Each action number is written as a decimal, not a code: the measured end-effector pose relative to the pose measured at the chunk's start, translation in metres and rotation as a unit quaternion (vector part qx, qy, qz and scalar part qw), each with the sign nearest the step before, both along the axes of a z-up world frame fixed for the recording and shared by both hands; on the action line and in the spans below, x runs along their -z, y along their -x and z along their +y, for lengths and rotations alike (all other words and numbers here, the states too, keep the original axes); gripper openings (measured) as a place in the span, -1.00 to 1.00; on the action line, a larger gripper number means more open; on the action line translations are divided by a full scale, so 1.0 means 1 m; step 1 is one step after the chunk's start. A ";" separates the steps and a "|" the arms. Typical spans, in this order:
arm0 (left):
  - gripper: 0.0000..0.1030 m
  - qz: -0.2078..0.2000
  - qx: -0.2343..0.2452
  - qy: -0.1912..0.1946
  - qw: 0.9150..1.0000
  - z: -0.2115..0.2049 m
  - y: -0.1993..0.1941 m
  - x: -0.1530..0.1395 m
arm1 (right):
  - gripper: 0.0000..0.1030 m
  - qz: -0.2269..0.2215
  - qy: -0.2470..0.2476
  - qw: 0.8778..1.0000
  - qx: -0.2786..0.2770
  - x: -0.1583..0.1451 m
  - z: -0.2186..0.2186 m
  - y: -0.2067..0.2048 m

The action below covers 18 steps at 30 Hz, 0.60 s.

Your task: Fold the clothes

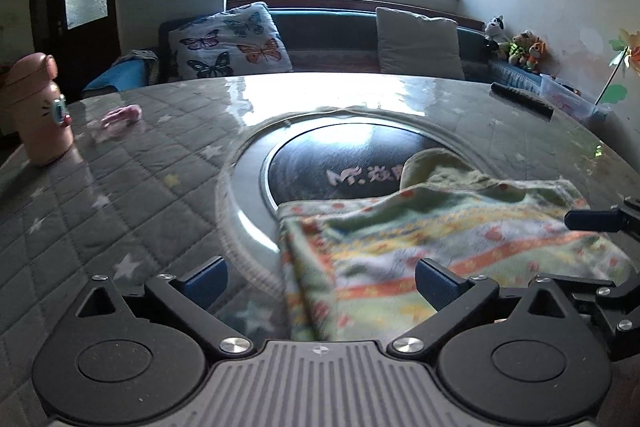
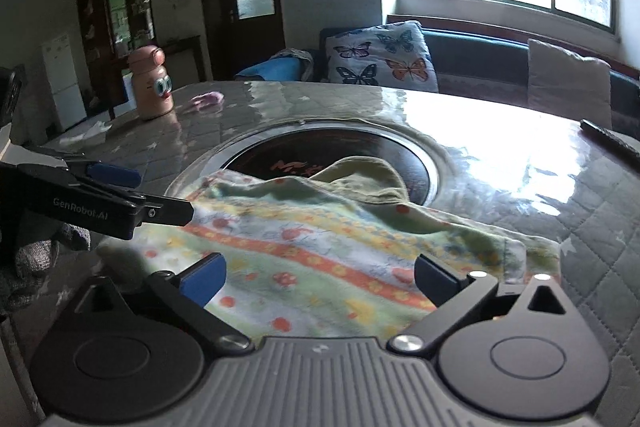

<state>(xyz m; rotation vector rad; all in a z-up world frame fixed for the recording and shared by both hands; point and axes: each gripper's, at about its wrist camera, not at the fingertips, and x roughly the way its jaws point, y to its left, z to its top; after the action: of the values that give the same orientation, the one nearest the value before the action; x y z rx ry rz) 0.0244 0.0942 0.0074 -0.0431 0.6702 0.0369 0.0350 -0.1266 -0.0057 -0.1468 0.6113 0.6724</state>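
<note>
Both tongs (image 1: pixel 320 283) (image 2: pixel 320 281) gape over the blurred garment (image 1: pixel 432 251); pink bottle (image 1: pixel 38 111) stands apart.

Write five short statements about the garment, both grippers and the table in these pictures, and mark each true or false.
1. The striped garment lies partly over the round black cooktop. True.
2. The left gripper is clamped on the garment. False: its jaws stand wide open, gripping nothing.
3. The right gripper is open. True.
4. The pink bottle lies on its side. False: it stands upright.
5. The butterfly cushion sits on the table. False: it rests on the sofa behind.
</note>
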 end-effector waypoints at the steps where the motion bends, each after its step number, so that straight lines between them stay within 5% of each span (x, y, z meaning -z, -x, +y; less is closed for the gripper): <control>1: 1.00 -0.002 0.000 -0.002 1.000 0.000 0.004 0.000 | 1.00 -0.004 0.004 1.000 -0.002 0.001 0.001 0.003; 18: 1.00 -0.016 0.010 -0.046 0.999 -0.022 0.019 0.014 | 1.00 -0.004 0.022 1.000 0.011 0.014 0.011 0.016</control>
<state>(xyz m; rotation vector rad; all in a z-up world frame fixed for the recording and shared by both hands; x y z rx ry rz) 0.0058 0.0719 -0.0068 0.0514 0.6371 0.0484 0.0189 -0.1156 -0.0199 -0.1839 0.6196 0.6361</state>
